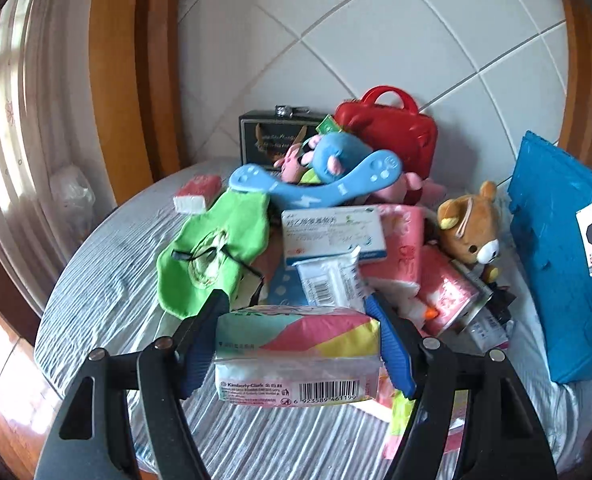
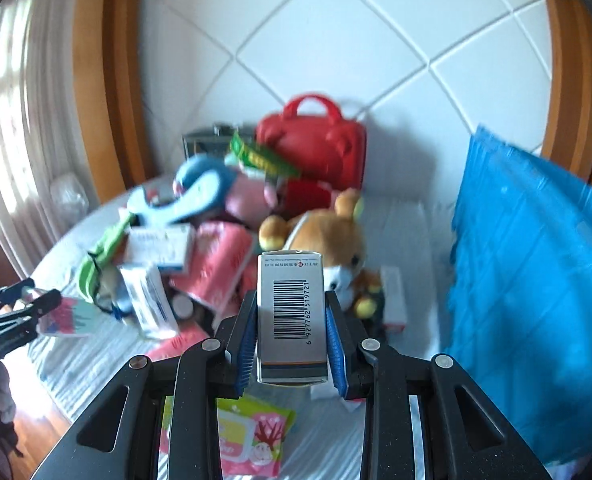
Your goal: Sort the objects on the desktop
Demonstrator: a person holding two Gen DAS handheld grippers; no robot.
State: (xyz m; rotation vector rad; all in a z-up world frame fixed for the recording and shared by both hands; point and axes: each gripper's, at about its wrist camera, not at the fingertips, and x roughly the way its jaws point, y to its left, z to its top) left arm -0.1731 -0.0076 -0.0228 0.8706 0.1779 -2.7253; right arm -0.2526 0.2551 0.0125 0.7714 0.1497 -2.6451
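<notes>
While the left claw (image 1: 296, 344) grips a tissue pack (image 1: 296, 356), the right claw (image 2: 291, 332) clamps a seemingly grey box (image 2: 291, 316).

Black hand-held gripper (image 1: 298, 340), ribbed blue pads (image 1: 392, 356), silver pivot screws (image 1: 429, 343)

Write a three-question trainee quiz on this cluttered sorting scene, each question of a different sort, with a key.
1. True or false: the left tool is closed on a tissue pack.
2. What does the right tool hold? A) a red case B) a small barcoded box C) a plush bear
3. Fill in: the red case stands against the ____ at the back.

Key
1. True: both pads press the pack's sides.
2. B: the barcoded box sits between its pads.
3. Wall: the white quilted wall.
</notes>
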